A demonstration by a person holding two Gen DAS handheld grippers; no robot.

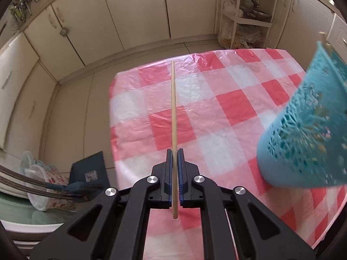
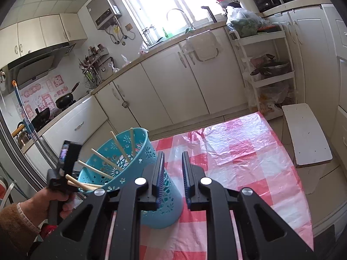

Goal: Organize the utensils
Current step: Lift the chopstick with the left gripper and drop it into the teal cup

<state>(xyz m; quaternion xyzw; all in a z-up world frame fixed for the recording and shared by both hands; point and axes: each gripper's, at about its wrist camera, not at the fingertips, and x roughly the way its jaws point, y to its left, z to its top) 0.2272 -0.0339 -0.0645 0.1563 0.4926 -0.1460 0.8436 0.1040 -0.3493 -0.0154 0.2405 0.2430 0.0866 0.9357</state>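
Note:
My left gripper [image 1: 174, 151] is shut on a wooden chopstick [image 1: 174, 112] that points forward over the red-and-white checked tablecloth [image 1: 227, 112]. A blue perforated holder [image 1: 303, 134] stands tilted at the right of that view. In the right wrist view the same blue holder [image 2: 138, 164] leans left with several chopsticks [image 2: 102, 158] in it. My right gripper [image 2: 172, 153] is open and empty, its left finger [image 2: 159, 169] right beside the holder's side. The left gripper's body [image 2: 65, 169] and the hand show at the left.
The table's far edge [image 1: 164, 61] drops to a tiled floor. Cream cabinets [image 2: 173, 82] run along the back. A white shelf rack [image 2: 271, 65] with pots stands at the right, and a white stool [image 2: 305, 134] sits by the table.

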